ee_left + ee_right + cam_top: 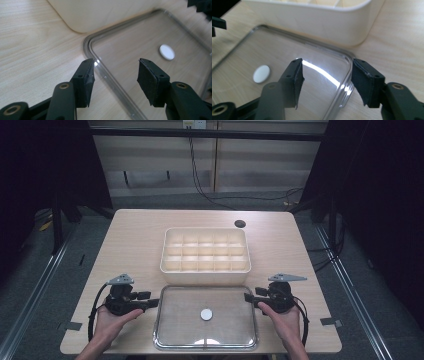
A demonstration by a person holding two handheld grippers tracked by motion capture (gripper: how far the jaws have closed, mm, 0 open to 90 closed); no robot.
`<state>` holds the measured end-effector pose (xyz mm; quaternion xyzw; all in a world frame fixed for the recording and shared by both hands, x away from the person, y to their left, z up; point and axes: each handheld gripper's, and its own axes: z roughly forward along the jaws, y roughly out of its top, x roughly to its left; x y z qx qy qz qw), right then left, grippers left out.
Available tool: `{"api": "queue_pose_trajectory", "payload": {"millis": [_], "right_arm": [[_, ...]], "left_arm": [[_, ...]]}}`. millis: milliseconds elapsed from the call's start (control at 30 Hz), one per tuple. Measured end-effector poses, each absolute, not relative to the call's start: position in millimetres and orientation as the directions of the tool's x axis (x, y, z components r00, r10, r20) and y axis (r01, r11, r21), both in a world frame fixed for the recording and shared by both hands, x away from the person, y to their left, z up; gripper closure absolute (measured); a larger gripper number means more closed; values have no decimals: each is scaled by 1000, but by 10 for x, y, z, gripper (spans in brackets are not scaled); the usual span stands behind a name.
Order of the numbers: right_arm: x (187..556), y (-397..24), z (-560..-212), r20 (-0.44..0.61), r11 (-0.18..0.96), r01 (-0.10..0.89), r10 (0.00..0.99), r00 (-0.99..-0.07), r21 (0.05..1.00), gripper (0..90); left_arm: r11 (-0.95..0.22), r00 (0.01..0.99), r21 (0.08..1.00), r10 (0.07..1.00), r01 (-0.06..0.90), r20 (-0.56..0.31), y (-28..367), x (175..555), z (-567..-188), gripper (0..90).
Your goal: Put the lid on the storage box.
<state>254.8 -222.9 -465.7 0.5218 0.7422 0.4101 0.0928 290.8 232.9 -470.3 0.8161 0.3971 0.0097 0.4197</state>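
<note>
At the near edge of the light wooden table, between the two grippers, lies a clear plastic lid, rectangular with rounded corners and a raised rim, flat on the wood, whose grain shows through it. A small white round disc sits at its centre. Just beyond it, at 12 o'clock, stands a cream compartment box, its inside split into rows of small empty cells; its near wall is just beside the lid's far edge.

The left gripper sits at 9 o'clock of the lid, held in the person's left hand; the right gripper sits at 3 o'clock, in the right hand. Both point inward at the lid's short sides.

The high view gives the box's cells and a dark round hole in the table at 1 o'clock of the box. The left gripper view gives what it cannot: the jaws stand apart, empty, straddling the lid's rim near its far left corner. The right gripper view shows its jaws likewise spread and empty, astride the rim near the far right corner, with bright glare on the plastic.

No writing is legible.
</note>
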Motion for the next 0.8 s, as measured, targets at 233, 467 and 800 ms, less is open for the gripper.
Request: {"api": "queue_pose_trajectory", "payload": {"millis": [233, 467, 800], "right_arm": [[2588, -2225, -4784, 252, 143, 717, 874, -414, 682, 456], [2582, -2206, -4869, 252, 135, 732, 884, -393, 668, 460], [2579, -2142, -4942, 186, 200, 743, 897, -401, 638, 452]], "left_arm": [[-341, 679, 673, 656, 657, -330, 2247, 2967, -4804, 505], [-416, 715, 657, 642, 628, -277, 2118, 2904, -4868, 540], [-409, 710, 638, 623, 652, -327, 2163, 2933, -4952, 569]]}}
